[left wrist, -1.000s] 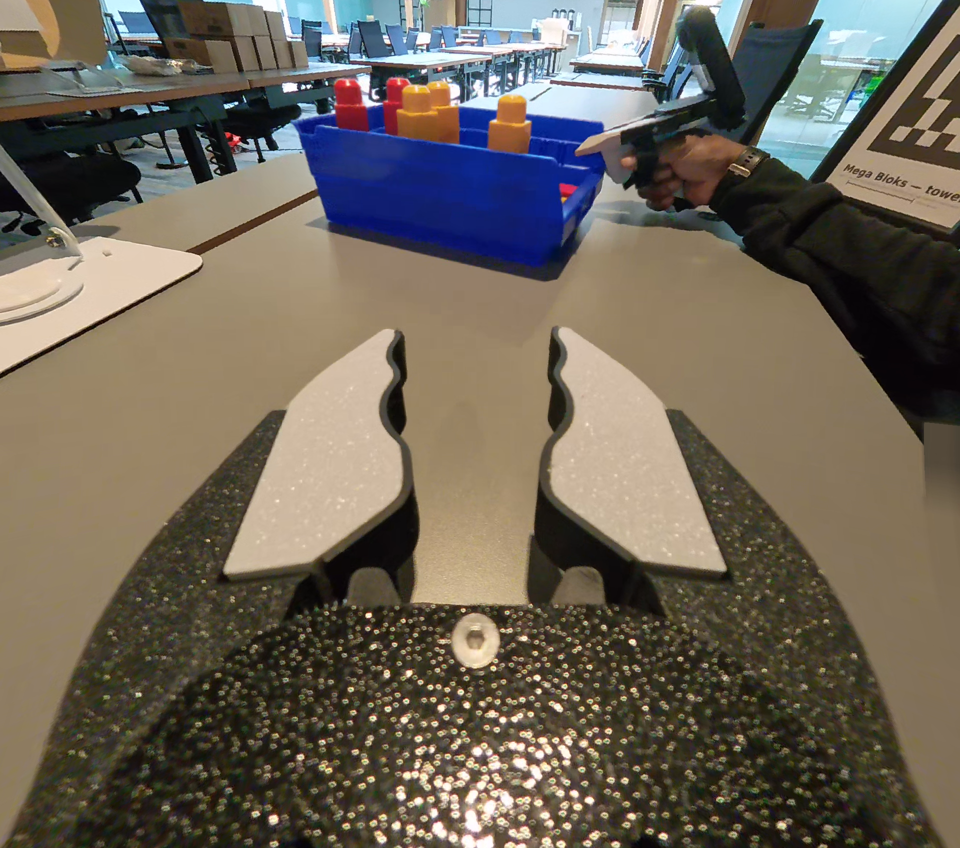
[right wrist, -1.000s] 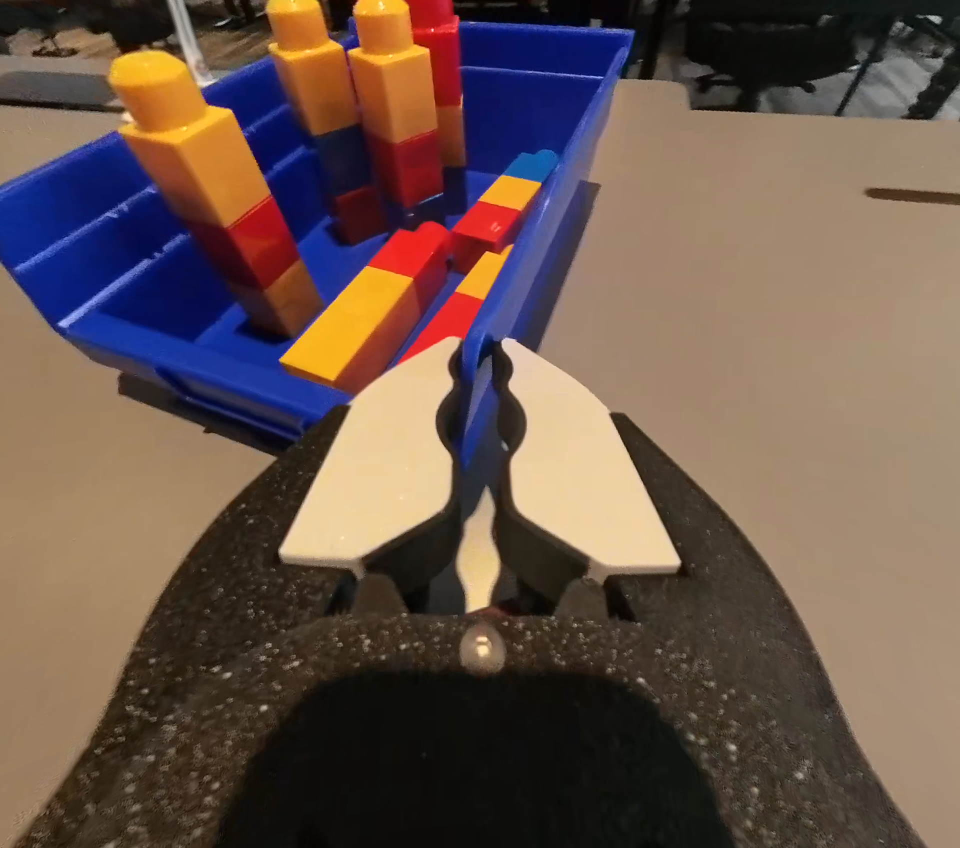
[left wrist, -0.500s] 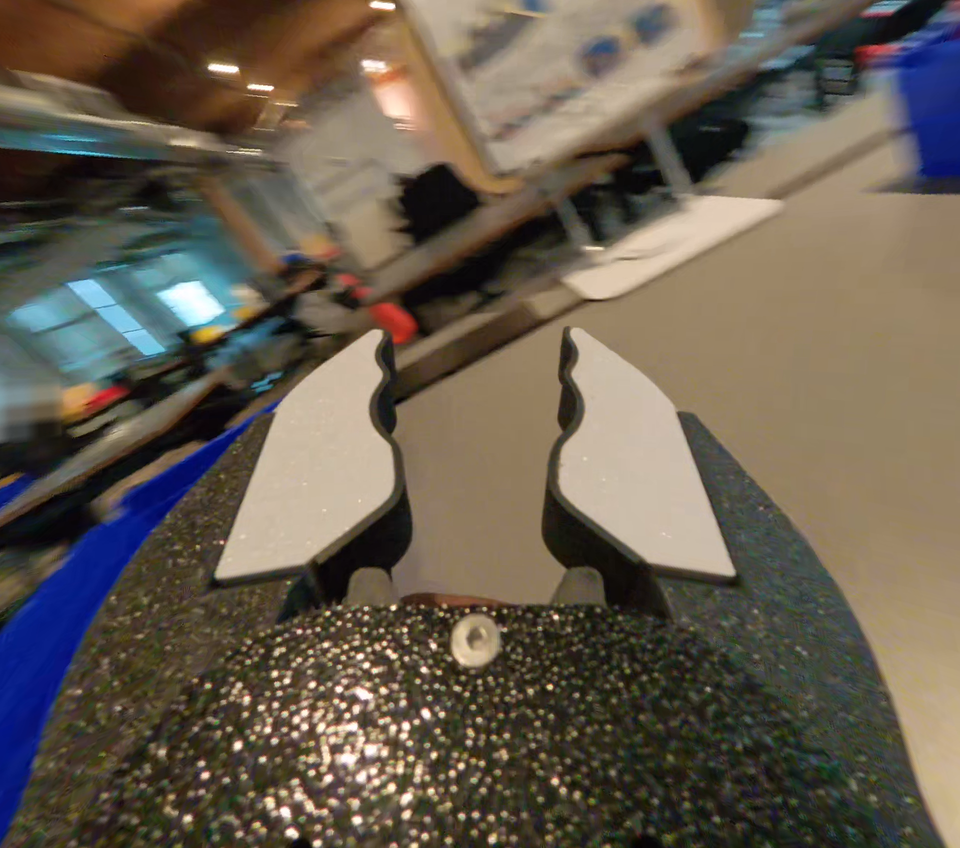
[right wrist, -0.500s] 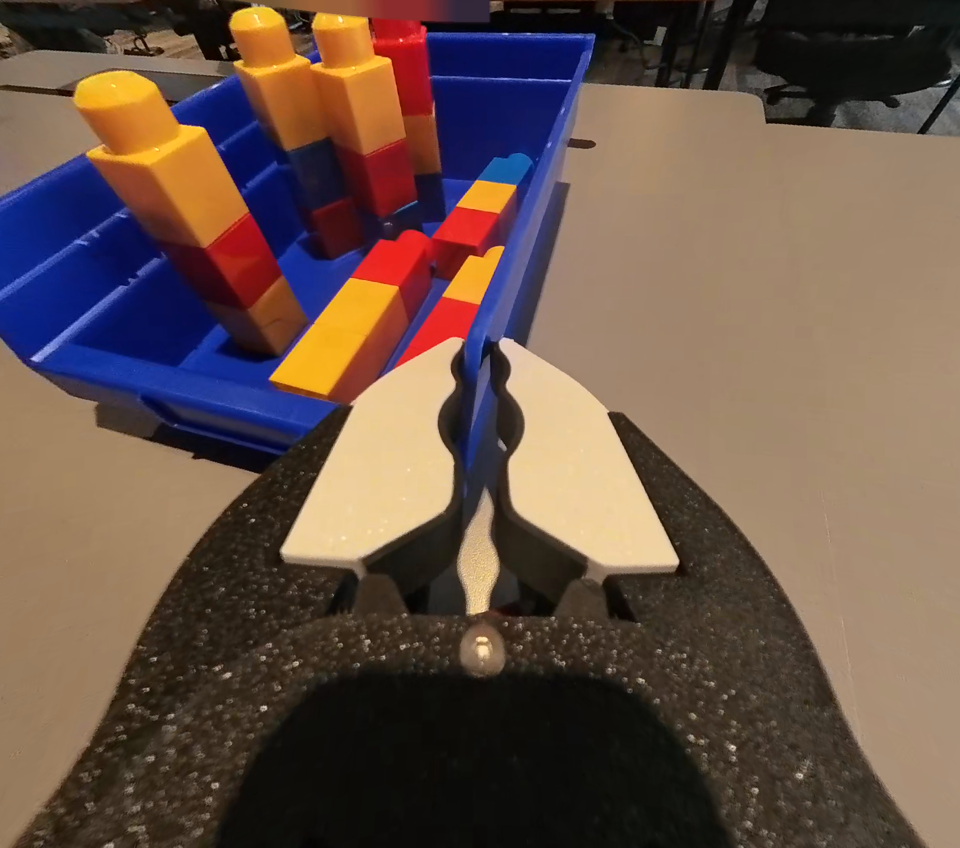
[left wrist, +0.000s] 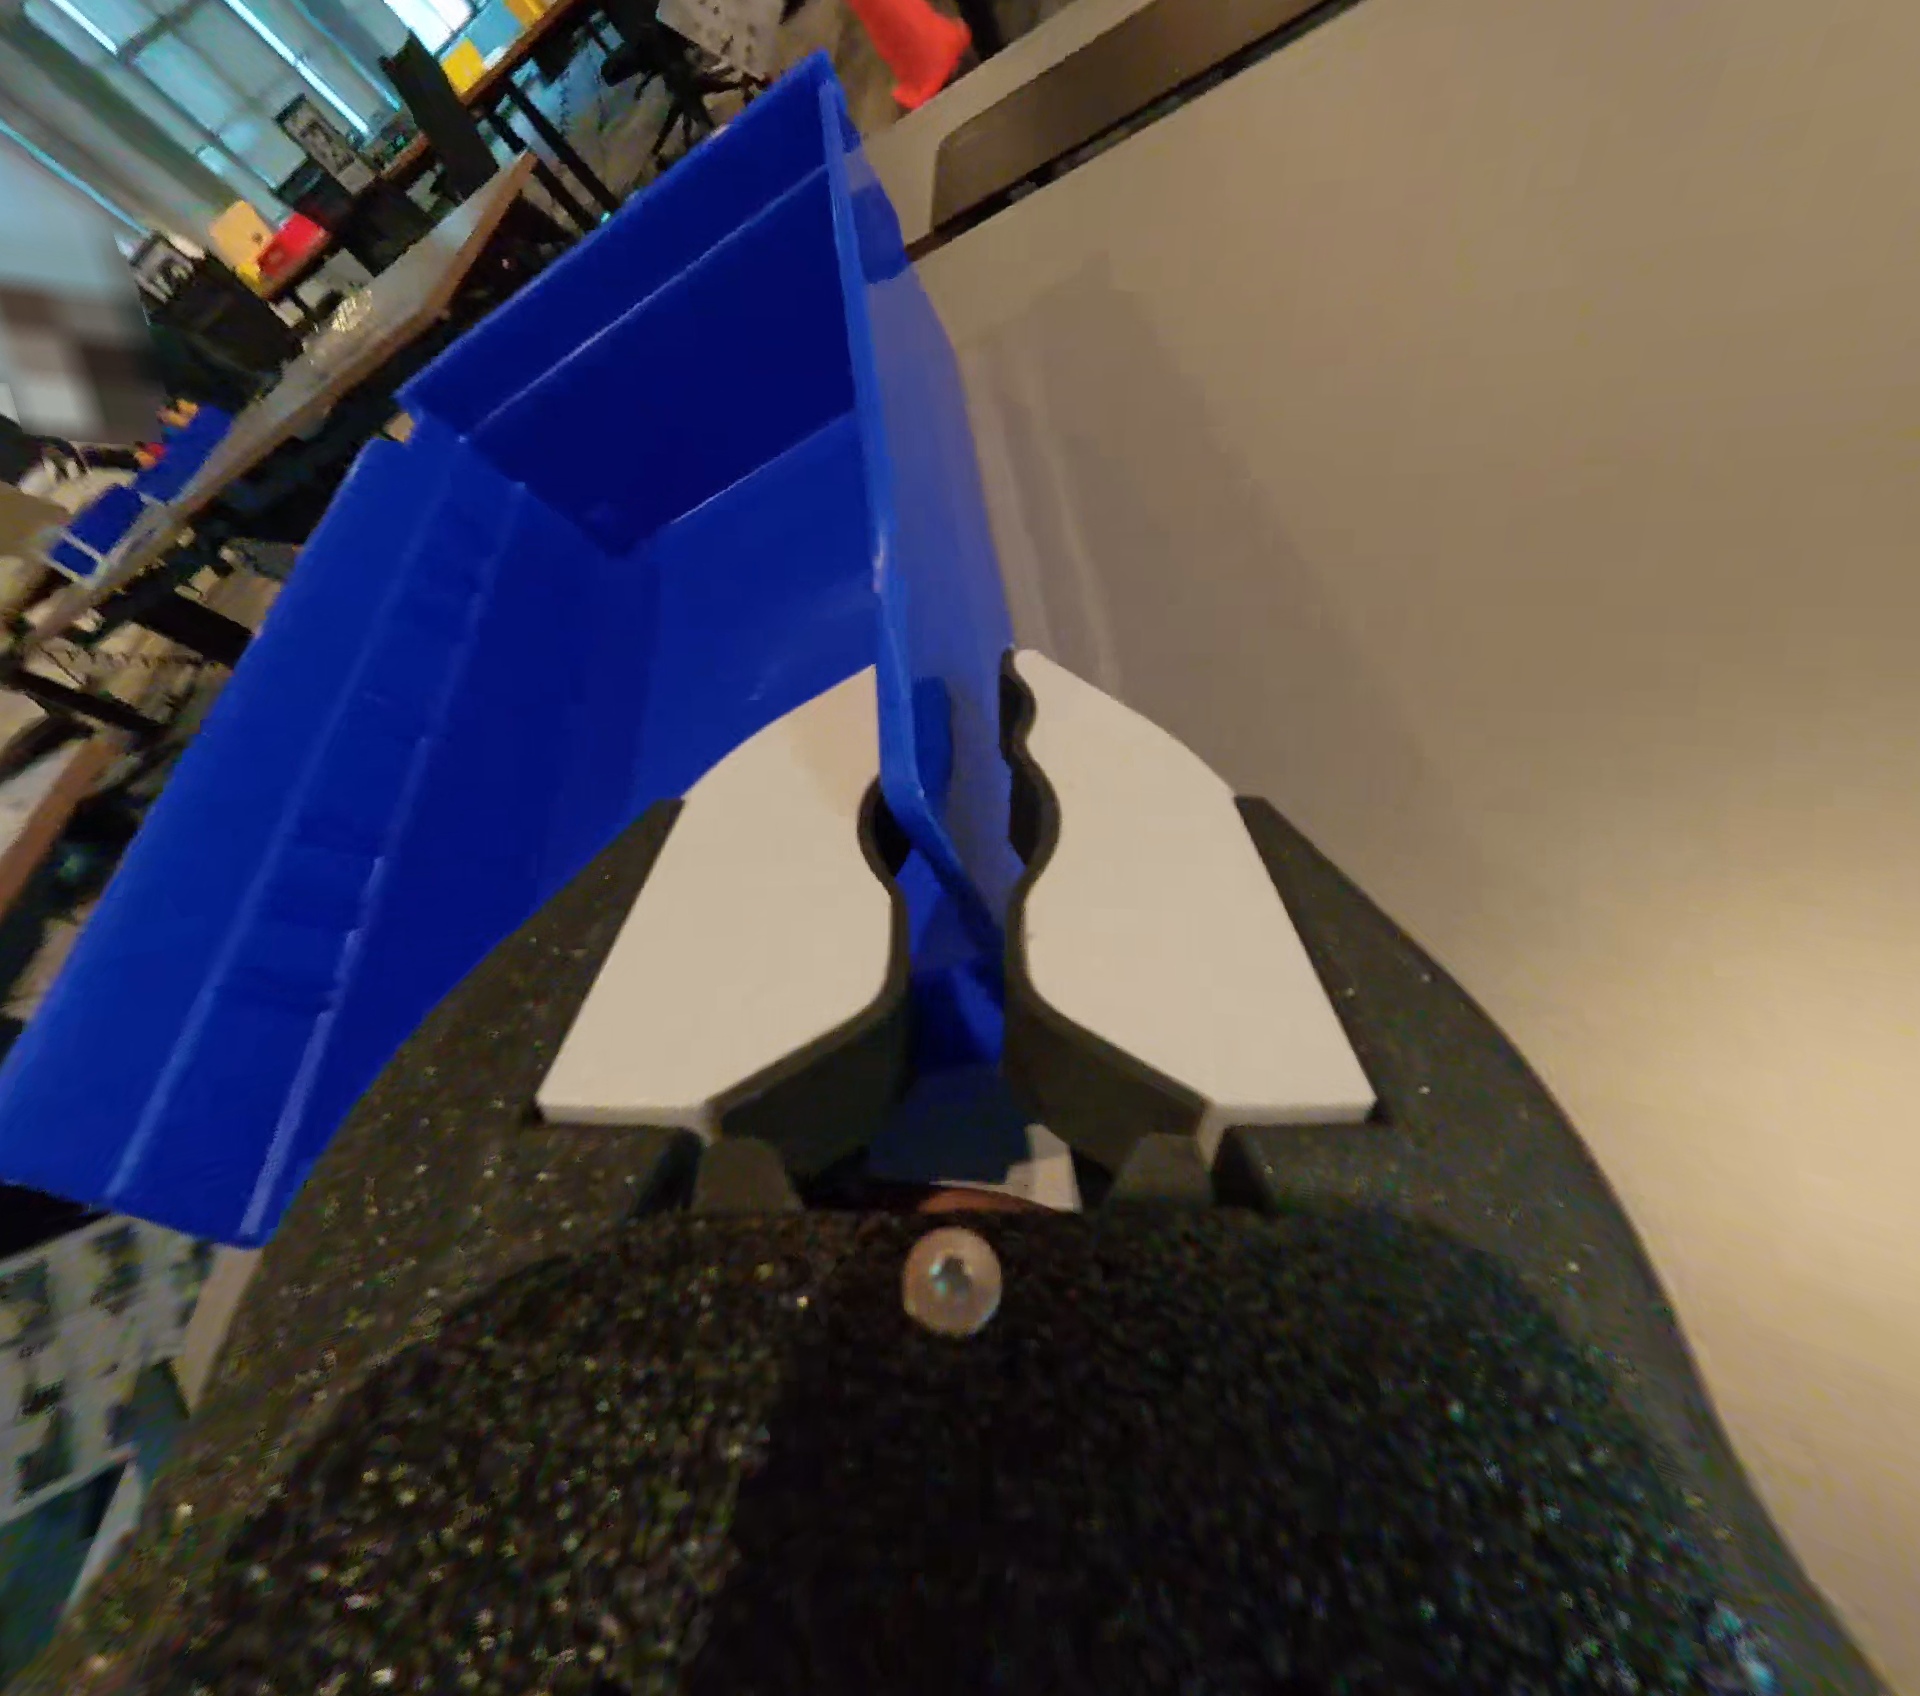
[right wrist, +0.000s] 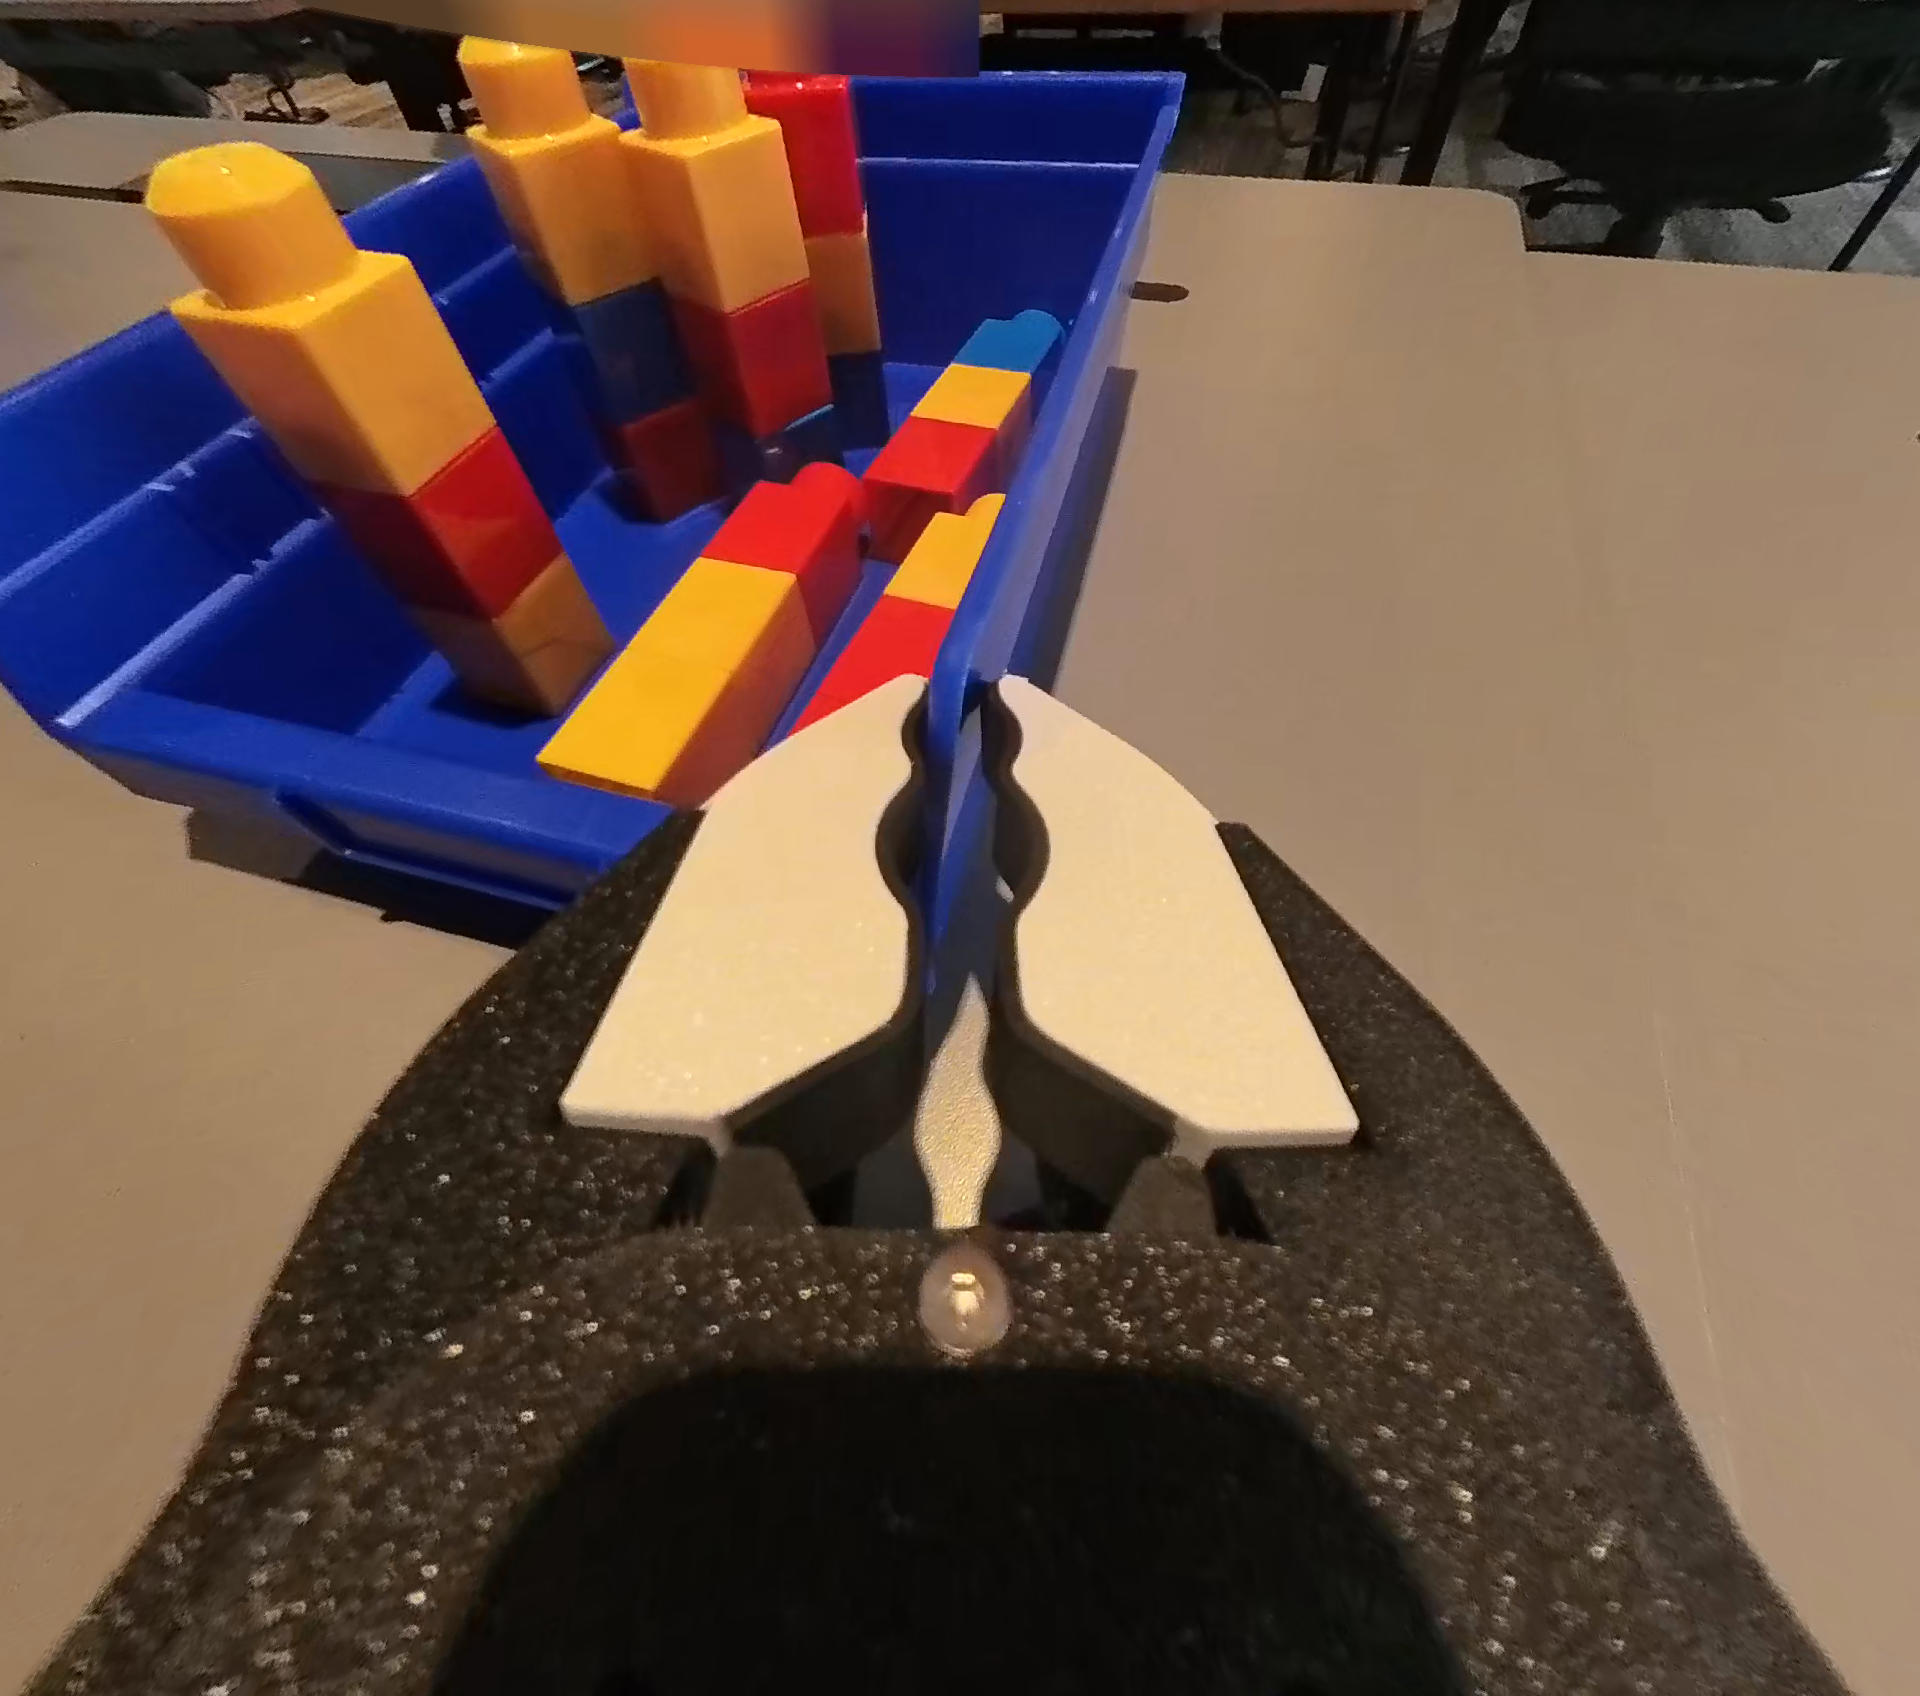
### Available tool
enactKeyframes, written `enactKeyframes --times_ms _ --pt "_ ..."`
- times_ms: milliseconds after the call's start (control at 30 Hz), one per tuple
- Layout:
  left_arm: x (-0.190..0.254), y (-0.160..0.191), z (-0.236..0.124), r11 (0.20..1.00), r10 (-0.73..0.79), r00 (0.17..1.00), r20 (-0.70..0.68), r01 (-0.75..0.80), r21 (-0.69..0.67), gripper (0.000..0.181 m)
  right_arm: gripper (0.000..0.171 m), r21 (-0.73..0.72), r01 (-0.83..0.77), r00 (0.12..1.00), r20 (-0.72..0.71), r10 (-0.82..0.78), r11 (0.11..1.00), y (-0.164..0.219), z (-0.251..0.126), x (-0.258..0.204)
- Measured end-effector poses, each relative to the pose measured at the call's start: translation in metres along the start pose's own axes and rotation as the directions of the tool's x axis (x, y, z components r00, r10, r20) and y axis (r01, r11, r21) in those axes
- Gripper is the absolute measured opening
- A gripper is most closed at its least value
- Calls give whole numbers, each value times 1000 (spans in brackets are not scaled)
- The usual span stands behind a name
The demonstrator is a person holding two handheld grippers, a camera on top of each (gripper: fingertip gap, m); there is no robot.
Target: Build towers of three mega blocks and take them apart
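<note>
In the left wrist view my left gripper is shut on the side wall of an empty blue bin; the wall runs between both pads. In the right wrist view my right gripper is shut on the near right wall of a second blue bin. This bin holds several upright three-block towers, the nearest one yellow over red over yellow. Three more towers lie flat in it, one yellow and red. Neither gripper shows in the other's view.
Both bins rest on a grey table. An orange cone and office desks and chairs stand beyond the table. A blurred patch covers the top of the right wrist view. Spacing between my two grippers at the tips: around 75 centimetres.
My left gripper swung left, away from the bin of towers, to the empty bin and closed on its wall. My right gripper stayed clamped on its bin.
</note>
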State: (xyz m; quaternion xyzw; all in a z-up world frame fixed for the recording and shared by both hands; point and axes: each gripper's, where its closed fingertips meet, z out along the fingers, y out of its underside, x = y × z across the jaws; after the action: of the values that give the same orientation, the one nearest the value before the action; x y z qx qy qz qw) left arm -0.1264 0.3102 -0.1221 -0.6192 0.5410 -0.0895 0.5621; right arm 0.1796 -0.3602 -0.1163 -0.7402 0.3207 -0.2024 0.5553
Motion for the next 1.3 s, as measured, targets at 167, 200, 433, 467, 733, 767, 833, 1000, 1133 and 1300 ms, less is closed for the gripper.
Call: enactKeyframes --times_ms 167,200,433,467,733,767,833,1000,1133,1300 --pt "60 -25 -17 976 217 975 -54 -214 50 13 8 1 5 1000 -5 -5 1000 0 0 0" --pt "73 -31 -22 969 242 967 -73 -237 72 11 8 1 6 1000 -7 -6 1000 0 0 0" --pt "148 -65 -61 937 273 872 -405 -145 319 7 8 -1 14 1000 -10 -14 1000 1 0 0" --pt "154 -67 -67 925 291 834 -468 -121 360 7 8 -1 15 1000 -10 -15 1000 1 0 0" --pt "181 -47 -153 754 609 348 -713 26 656 7 8 -3 16 1000 -6 -16 1000 1 0 0" --pt "183 -43 -165 732 640 287 -712 51 679 7 8 -3 17 1000 -6 -17 1000 1 0 0" --pt "185 -38 -188 704 679 176 -712 117 700 6 7 -4 22 1000 -4 -22 1000 1 0 0" --pt "189 -30 -228 713 686 -39 -727 236 660 4 8 -8 62 998 16 -62 998 1 1 -6" --pt "187 -25 -249 726 678 -161 -717 303 618 4 8 -9 97 993 65 -96 995 -1 10 -16" --pt "188 -26 -255 736 666 -196 -720 328 592 3 8 -16 136 974 183 -131 991 -6 31 -28"
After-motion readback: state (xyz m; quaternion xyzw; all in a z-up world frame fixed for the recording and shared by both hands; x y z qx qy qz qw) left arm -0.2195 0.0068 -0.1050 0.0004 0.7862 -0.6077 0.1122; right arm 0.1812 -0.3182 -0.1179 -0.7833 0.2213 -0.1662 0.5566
